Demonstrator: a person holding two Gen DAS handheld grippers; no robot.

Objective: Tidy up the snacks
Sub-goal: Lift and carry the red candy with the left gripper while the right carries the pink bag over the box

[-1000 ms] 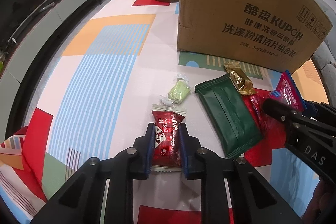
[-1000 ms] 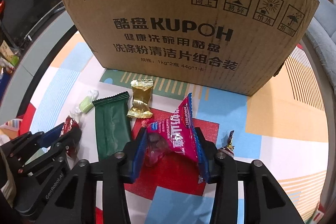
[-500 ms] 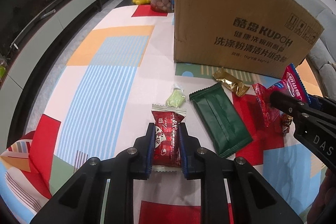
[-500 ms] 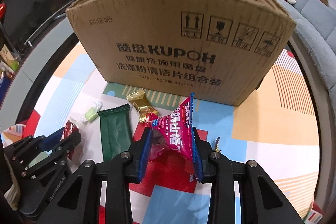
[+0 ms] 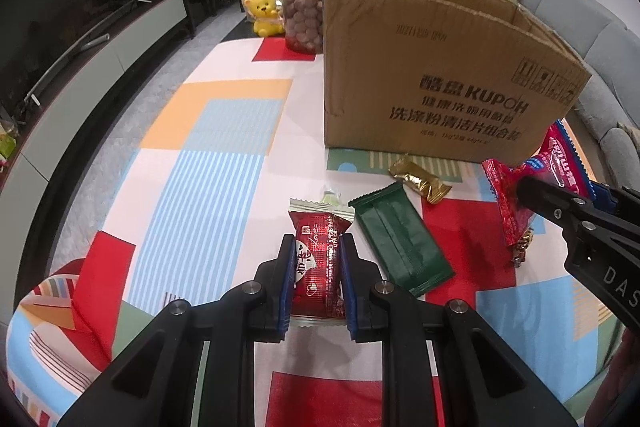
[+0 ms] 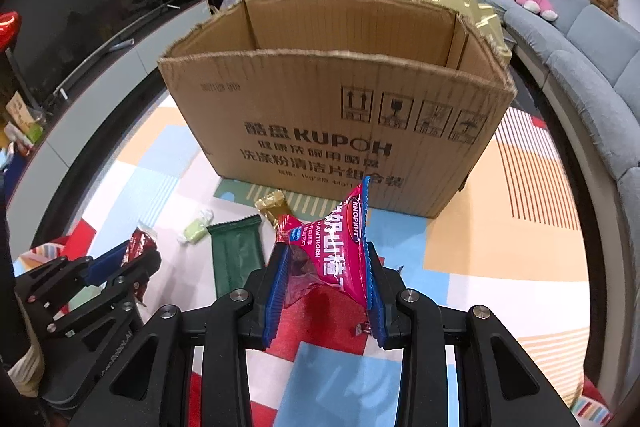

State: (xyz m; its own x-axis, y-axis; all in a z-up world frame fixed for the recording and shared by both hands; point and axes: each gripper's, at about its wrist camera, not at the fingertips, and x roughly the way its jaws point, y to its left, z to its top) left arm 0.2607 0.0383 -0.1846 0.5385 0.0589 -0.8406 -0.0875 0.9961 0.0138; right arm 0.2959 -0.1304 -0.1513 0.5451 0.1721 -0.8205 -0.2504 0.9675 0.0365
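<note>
My left gripper [image 5: 317,267] is shut on a dark red snack packet [image 5: 318,259] and holds it above the table. My right gripper [image 6: 326,283] is shut on a pink hawthorn snack bag [image 6: 340,251], raised in front of the open cardboard box [image 6: 336,131]. The box [image 5: 440,79] stands at the back of the table. On the cloth lie a dark green packet [image 5: 400,239], a gold packet [image 5: 420,181] and a pale green candy [image 6: 194,231]. A small wrapped candy [image 5: 522,247] lies under the right gripper.
A jar of brown balls [image 5: 302,11] and a yellow bear toy [image 5: 264,13] stand left of the box. A grey sofa [image 6: 592,59] curves along the right. A dark TV cabinet [image 6: 100,7] runs along the left. The table has a colourful patterned cloth [image 5: 200,155].
Both grippers have risen with their packets. The box now appears lower and its open top shows in the right wrist view.
</note>
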